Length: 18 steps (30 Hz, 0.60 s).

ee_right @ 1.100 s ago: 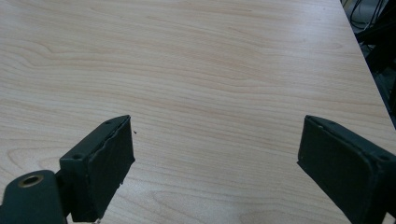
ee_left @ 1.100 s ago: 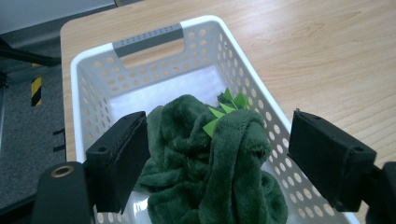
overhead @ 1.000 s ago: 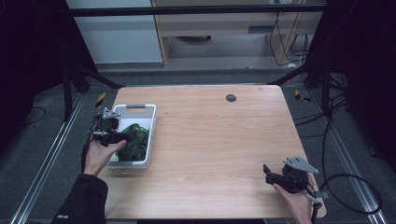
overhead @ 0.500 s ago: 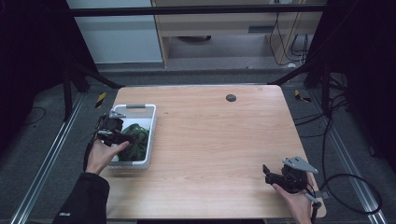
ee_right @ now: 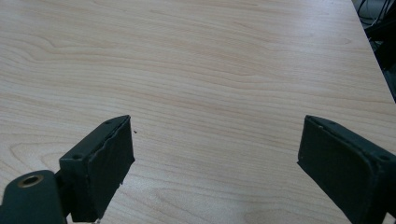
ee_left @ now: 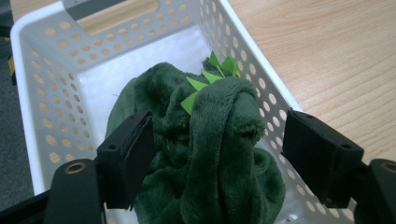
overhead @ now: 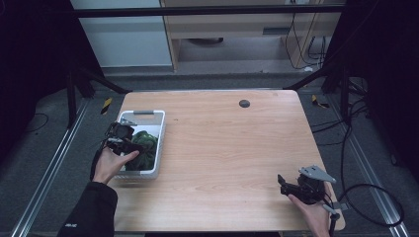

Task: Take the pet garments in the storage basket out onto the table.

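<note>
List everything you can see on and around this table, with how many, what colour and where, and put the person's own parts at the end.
plush toy: one, dark green with light green spikes, inside the basket, between the left gripper's jaws
basket: one, white, perforated, at the table's left edge
round grommet: one, dark, near the table's far edge
table: one, light wood
cables: several, black, on the floor at right
left gripper: one, black, over the basket; jaws have just been closing, left pad at the plush, right pad apart from it
right gripper: one, black, open above bare wood at the near right corner
hands: two, one per gripper
</note>
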Each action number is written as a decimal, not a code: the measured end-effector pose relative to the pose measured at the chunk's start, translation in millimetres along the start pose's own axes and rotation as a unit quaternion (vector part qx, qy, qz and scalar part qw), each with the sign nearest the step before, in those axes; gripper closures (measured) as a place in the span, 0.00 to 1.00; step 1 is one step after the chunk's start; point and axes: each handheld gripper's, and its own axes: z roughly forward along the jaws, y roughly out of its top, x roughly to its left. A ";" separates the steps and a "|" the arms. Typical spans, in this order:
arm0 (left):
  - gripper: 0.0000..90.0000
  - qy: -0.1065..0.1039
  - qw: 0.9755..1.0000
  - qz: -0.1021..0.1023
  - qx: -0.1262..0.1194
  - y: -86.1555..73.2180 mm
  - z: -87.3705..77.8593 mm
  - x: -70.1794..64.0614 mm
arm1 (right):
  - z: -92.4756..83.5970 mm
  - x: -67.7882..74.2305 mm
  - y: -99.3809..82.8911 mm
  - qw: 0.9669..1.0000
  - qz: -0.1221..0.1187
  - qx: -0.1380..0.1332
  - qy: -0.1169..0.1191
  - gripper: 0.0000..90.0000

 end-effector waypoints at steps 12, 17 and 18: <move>0.34 -0.006 1.000 0.005 0.018 -2.4 10.7 -1.9 | 0.6 0.2 -0.1 1.000 -0.001 0.002 0.003 0.12; 0.38 -0.004 1.000 0.010 0.025 -4.0 17.0 -2.7 | 0.7 0.5 -0.2 1.000 0.000 0.003 0.004 0.12; 0.39 -0.004 1.000 0.010 0.028 -4.5 18.1 -2.8 | 0.7 0.4 -0.2 1.000 -0.001 0.003 0.005 0.12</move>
